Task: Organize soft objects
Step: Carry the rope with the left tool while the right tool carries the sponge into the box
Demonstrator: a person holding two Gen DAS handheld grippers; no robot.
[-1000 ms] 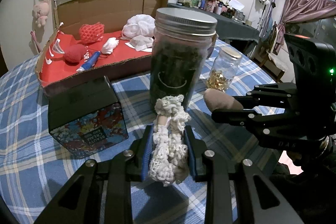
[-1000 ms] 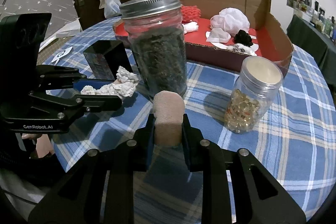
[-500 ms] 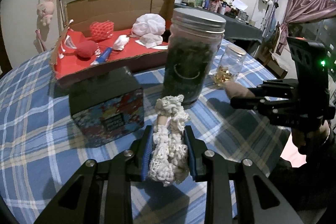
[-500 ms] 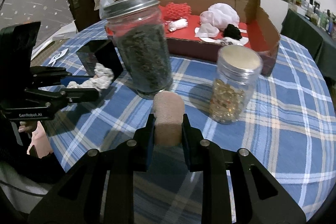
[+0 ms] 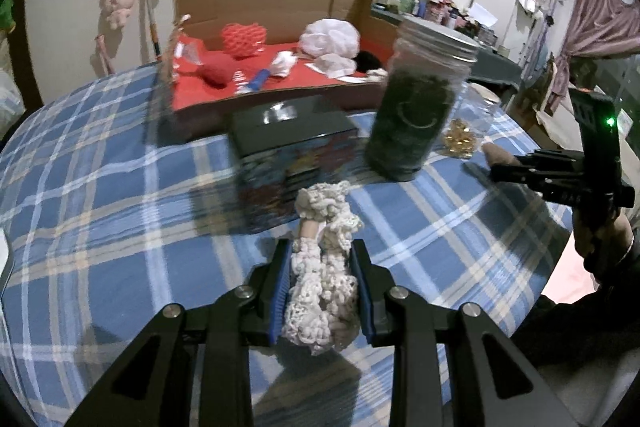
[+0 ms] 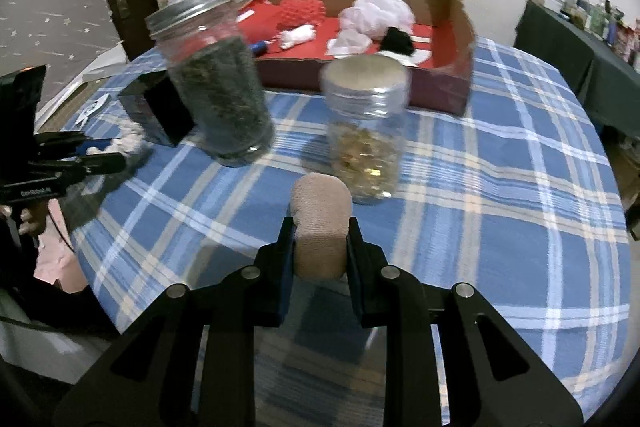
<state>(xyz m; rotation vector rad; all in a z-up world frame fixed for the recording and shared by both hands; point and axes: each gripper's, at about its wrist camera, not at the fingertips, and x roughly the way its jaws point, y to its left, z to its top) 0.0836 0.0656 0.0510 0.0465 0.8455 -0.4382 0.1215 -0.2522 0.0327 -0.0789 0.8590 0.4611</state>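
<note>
Both my hands have slid sideways over the checked cloth (image 6: 500, 211), so the tall jar (image 5: 420, 107) now stands ahead and to the right of my left fingers instead of straight ahead. My left gripper (image 5: 322, 287) pinches the white crochet piece (image 5: 320, 291), with the dark tin (image 5: 292, 143) just beyond it. My right gripper (image 6: 320, 247) squeezes the tan bandage roll (image 6: 320, 227); the small jar (image 6: 366, 131) stands just past it. Farther off lies the cardboard box (image 6: 460, 27) holding soft things.
</note>
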